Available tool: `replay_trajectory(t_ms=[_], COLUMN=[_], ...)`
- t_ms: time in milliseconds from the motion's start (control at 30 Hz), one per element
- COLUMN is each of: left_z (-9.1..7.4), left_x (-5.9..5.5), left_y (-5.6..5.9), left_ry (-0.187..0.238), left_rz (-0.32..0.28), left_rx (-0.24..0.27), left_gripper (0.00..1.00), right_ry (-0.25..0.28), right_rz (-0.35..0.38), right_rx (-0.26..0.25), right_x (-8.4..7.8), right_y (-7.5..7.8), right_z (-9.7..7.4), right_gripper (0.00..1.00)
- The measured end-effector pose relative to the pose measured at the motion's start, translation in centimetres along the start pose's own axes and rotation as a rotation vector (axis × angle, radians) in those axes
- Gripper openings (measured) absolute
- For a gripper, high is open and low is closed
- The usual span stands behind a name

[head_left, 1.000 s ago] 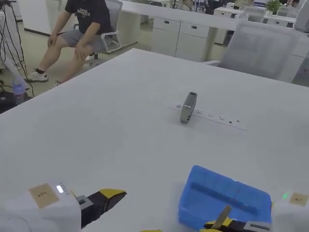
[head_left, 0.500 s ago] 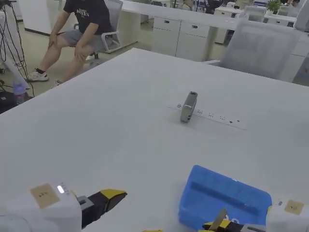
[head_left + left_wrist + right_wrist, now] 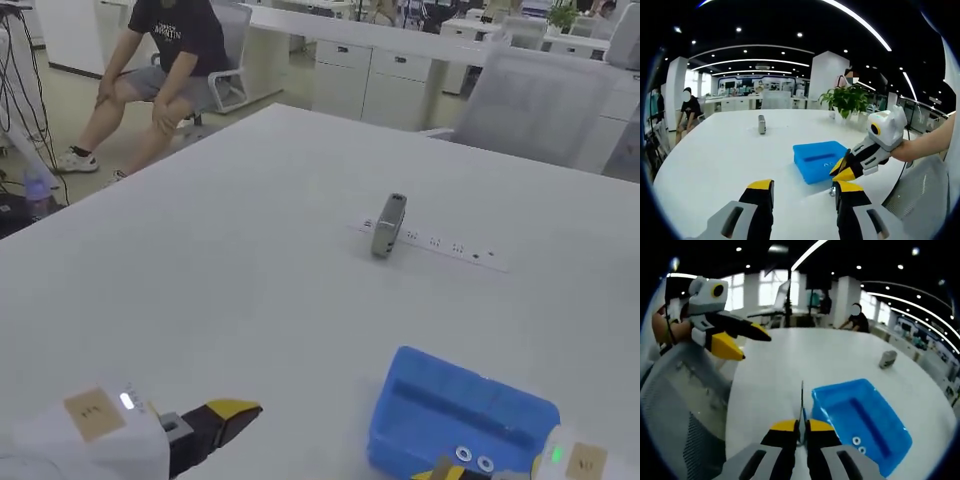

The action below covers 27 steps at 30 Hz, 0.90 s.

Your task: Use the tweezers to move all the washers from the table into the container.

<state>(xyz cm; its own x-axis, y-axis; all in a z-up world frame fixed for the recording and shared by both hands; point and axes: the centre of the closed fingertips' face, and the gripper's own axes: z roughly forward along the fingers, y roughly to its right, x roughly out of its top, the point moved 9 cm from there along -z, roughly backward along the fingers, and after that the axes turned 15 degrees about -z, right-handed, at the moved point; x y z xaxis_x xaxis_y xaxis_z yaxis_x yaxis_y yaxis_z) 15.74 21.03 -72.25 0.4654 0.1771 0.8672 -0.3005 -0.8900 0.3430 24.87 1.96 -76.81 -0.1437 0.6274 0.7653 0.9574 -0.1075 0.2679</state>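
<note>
- While the right hand-held gripper (image 3: 801, 426) was observed in its own view, its two jaws stood pressed together on the tweezers (image 3: 802, 400), which projected straight forward from between them.
- The tweezer tips hung above the white table (image 3: 250, 260), just beside the near left wall of the blue container (image 3: 860, 420) and outside it. Whether the tips carried anything could not be told.
- Two washers (image 3: 856, 440) lay on the floor of the container, side by side near its end closest to the right hand-held gripper.
- The container rested flat on the table at the near right of the head view, open side up.
- The left hand-held gripper (image 3: 804, 190) had its jaws wide apart with nothing between them. It was held off to the left of the container, well apart from it and pointed toward it.
- Farther back on the table lay a white power strip (image 3: 450, 245) with a grey adapter (image 3: 388, 224) standing at its left end.
- Beyond the table's far left corner a person (image 3: 160, 50) sat on a chair.
</note>
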Motion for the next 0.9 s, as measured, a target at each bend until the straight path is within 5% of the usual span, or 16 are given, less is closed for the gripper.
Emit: replay_trajectory(t_ms=[133, 433, 900], left_z=[0.0, 0.0, -0.1], left_x=[0.0, 0.0, 0.1], left_y=[0.0, -0.1, -0.1], left_ry=[-0.001, 0.005, 0.005], left_rz=[0.0, -0.001, 0.001], left_rx=[0.0, 0.005, 0.003], left_gripper=[0.48, 0.48, 0.48], right_ry=[0.012, 0.003, 0.095], right_rz=[0.063, 0.068, 0.086], right_rx=[-0.008, 0.002, -0.029], right_x=[-0.4, -0.1, 2.6], right_y=[0.4, 0.3, 2.1], right_z=[-0.2, -0.6, -2.9], right_gripper=[0.03, 0.03, 0.03])
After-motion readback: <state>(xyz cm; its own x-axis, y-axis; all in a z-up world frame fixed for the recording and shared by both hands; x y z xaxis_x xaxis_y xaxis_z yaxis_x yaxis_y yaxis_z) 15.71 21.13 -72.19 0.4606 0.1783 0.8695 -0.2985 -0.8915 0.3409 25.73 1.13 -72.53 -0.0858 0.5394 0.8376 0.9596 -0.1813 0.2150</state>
